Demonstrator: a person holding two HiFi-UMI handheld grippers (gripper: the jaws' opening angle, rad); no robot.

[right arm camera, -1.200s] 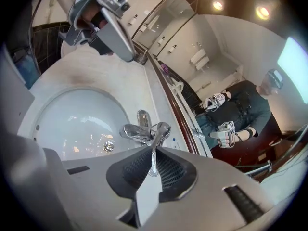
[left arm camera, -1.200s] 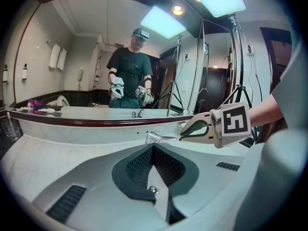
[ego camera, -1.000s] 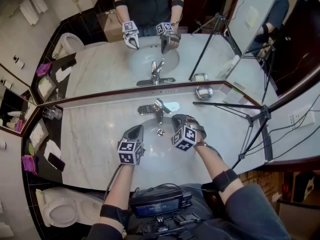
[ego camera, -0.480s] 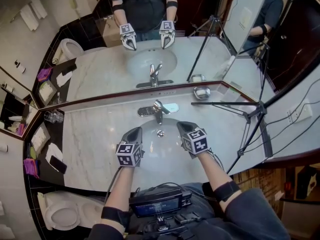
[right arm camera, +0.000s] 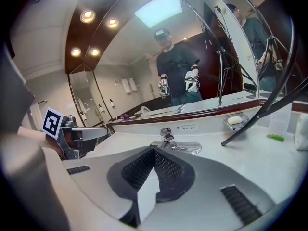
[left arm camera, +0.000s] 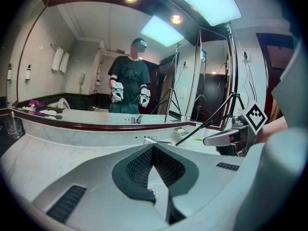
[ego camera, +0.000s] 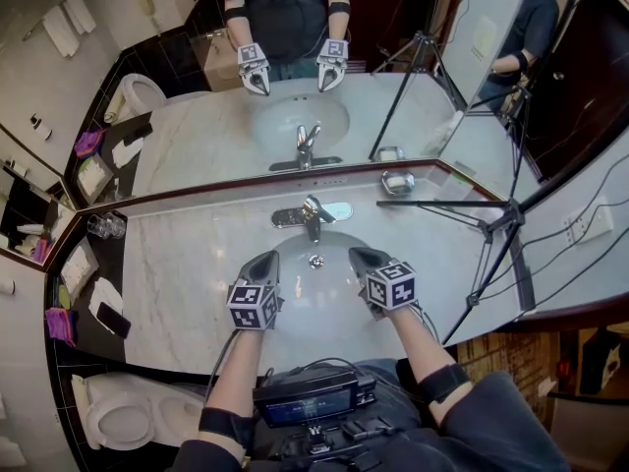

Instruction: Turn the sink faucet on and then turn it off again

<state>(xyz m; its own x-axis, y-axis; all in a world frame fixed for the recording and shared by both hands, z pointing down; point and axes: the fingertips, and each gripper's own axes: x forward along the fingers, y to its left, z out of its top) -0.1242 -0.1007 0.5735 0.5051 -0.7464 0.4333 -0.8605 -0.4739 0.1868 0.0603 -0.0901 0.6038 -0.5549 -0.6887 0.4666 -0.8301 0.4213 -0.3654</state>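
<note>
Soap dish near mirror; tripod (black) right.

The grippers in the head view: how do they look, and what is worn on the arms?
The left gripper and right gripper have grey pointed jaws with dark mesh pads, each carrying a cube of black-and-white square markers. A cable runs along the left forearm. Both forearms wear black bands; the sleeves are dark.

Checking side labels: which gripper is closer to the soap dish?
The right gripper, on the soap dish side of the faucet; the left gripper is on the faucet's other side.
</note>
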